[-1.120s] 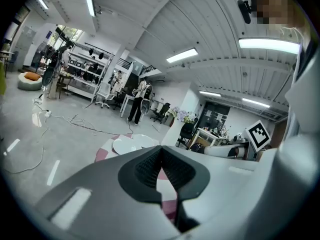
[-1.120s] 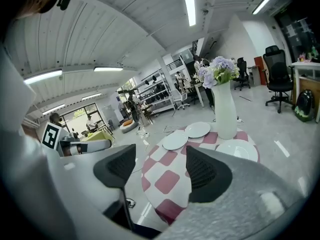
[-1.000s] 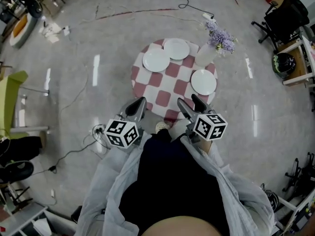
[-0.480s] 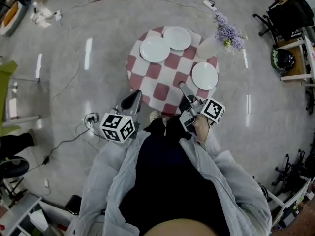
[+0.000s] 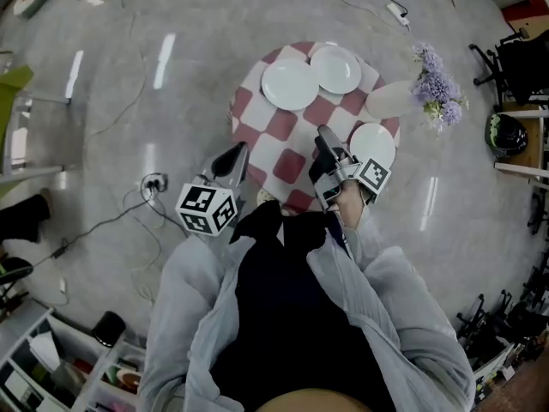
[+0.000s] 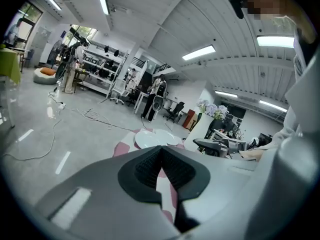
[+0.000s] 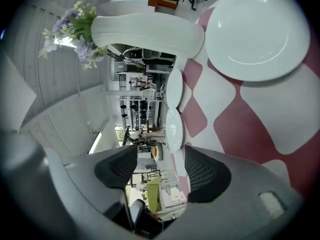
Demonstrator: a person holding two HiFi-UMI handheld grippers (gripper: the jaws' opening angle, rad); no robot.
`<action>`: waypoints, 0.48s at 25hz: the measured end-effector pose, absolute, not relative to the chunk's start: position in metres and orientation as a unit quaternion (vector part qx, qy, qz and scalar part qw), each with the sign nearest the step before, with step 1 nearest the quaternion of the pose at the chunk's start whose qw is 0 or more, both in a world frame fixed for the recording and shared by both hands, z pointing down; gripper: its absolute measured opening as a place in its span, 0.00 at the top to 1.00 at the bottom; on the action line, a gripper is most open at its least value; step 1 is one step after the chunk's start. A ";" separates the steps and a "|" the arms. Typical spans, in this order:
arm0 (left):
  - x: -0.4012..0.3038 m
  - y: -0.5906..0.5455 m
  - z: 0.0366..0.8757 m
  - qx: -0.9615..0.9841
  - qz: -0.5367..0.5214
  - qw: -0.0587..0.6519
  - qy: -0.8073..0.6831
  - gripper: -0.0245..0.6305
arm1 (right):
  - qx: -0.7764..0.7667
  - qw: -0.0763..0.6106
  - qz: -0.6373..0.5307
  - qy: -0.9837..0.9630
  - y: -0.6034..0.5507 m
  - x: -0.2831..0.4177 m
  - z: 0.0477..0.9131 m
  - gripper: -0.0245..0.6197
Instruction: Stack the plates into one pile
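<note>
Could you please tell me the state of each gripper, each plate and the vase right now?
Left gripper: shut, empty.
Right gripper: open, empty.
Left far plate: flat, unstacked, rim meeting its neighbour.
Right far plate: flat, unstacked.
Near plate: flat, alone, unstacked.
Vase: upright, holding flowers.

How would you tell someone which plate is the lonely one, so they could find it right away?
Look for the round table with the red and white checked cloth. Two white plates sit close together at its far side. The lonely plate lies at the right edge, next to the white vase of purple flowers, and it is the only plate with no other plate beside it.
</note>
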State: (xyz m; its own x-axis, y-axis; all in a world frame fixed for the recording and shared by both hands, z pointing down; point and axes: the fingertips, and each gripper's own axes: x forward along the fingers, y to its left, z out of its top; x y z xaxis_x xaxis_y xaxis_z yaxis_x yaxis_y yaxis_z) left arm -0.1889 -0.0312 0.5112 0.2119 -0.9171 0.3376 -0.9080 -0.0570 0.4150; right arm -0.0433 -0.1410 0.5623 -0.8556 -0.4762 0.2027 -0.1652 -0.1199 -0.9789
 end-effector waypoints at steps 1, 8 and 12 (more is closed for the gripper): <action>-0.191 -0.035 0.515 0.723 -0.009 0.281 -0.631 0.94 | -0.246 0.109 -0.712 0.648 -0.146 -0.046 0.568 0.51; -0.193 -0.057 0.534 0.701 -0.015 0.302 -0.646 0.94 | -0.244 0.096 -0.736 0.624 -0.173 -0.073 0.592 0.51; -0.195 -0.066 0.537 0.692 -0.013 0.306 -0.654 0.94 | -0.237 0.082 -0.741 0.622 -0.187 -0.085 0.600 0.51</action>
State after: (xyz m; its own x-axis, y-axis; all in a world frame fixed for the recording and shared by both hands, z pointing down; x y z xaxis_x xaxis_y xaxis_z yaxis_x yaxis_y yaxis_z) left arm -0.1945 -0.0662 0.5367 0.1438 -0.9131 0.3816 -0.8966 0.0430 0.4408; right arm -0.0854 -0.1867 0.6005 -0.8745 -0.4162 0.2491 -0.1733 -0.2117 -0.9619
